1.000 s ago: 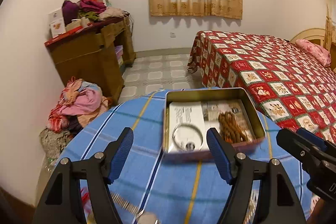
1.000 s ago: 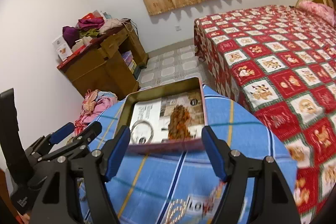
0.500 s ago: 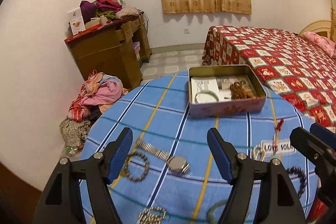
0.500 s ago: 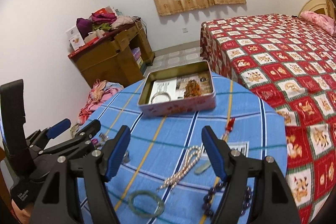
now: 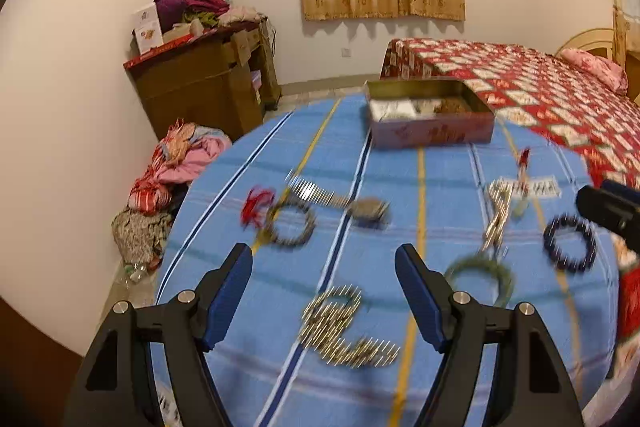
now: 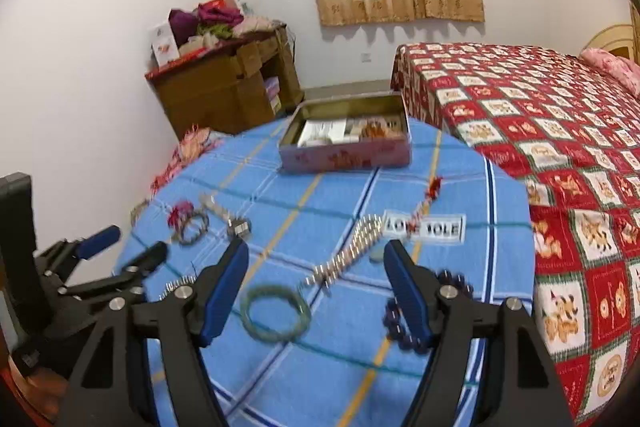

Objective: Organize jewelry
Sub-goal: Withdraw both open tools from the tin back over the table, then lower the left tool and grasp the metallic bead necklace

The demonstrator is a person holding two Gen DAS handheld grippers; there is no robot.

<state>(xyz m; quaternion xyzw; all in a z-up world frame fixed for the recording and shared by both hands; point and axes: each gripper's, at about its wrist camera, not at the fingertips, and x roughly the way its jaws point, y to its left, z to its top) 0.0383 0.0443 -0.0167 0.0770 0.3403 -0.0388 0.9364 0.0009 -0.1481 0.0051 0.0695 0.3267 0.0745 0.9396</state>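
Both the left gripper (image 5: pixel 324 291) and right gripper (image 6: pixel 316 285) hang wide and empty over the blue tablecloth (image 6: pixel 332 195), where blurred bracelets, a pearl string (image 6: pixel 348 255) and a watch (image 5: pixel 366 211) lie scattered, the tin (image 6: pixel 348 143) at the far edge, its contents hard to make out.

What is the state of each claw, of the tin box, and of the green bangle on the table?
Left claw: open, holds nothing.
Right claw: open, holds nothing.
Tin box: no lid on, some jewelry inside.
Green bangle: lies flat on the table, not yet in the box.
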